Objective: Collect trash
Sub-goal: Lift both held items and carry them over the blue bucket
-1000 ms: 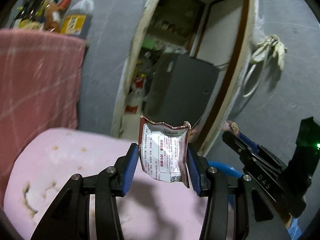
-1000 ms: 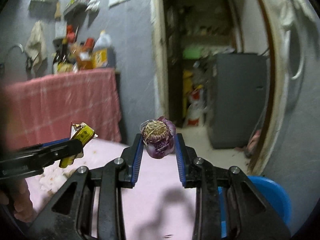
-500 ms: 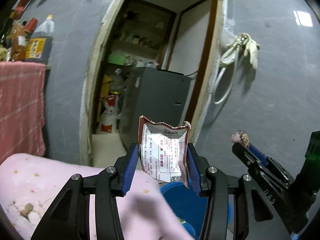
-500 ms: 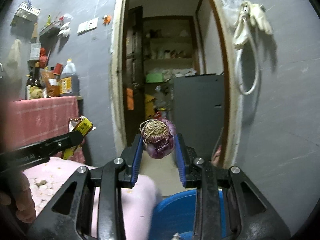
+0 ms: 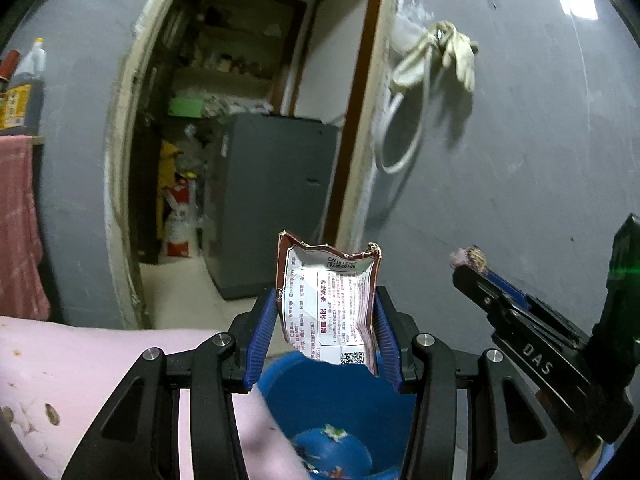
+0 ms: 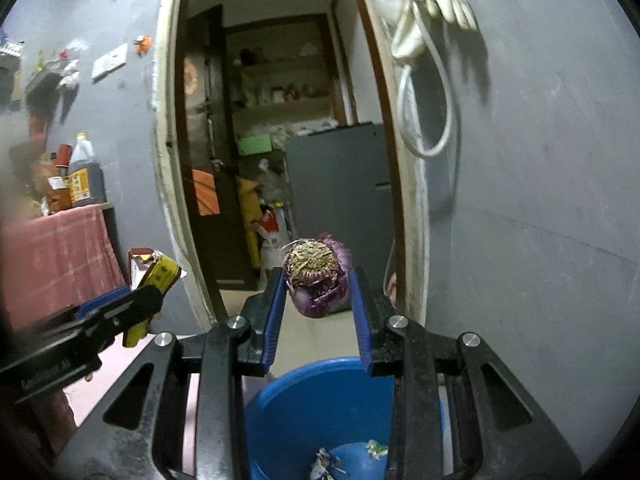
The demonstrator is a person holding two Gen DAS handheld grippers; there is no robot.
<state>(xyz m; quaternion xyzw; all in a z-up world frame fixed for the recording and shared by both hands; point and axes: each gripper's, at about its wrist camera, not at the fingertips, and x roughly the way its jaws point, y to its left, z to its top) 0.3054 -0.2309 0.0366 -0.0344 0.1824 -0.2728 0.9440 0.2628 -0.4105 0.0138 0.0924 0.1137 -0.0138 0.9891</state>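
My left gripper (image 5: pixel 326 312) is shut on a torn snack wrapper (image 5: pixel 330 308), white with a brown edge and printed text, held upright. Below and just beyond it stands a blue bucket (image 5: pixel 360 408) with scraps at its bottom. My right gripper (image 6: pixel 318 292) is shut on a purple onion end (image 6: pixel 318 280) with dry roots facing the camera, above the same blue bucket (image 6: pixel 320 400). In the left wrist view the right gripper (image 5: pixel 468 268) reaches in from the right. From the right wrist the left gripper (image 6: pixel 150 292) and its wrapper (image 6: pixel 154 276) show at the left.
A pink-covered table (image 5: pixel 80 364) lies at the lower left beside the bucket. An open doorway (image 6: pixel 280 140) leads to a storeroom with a grey cabinet (image 6: pixel 340 184). A white hose and glove (image 6: pixel 428 32) hang on the grey wall. Bottles (image 6: pixel 80 176) stand on a red-clothed counter.
Both grippers have swung right, away from the pink table and counter, toward the doorway. The blue bucket has come into view beneath them. Both grips are unchanged.
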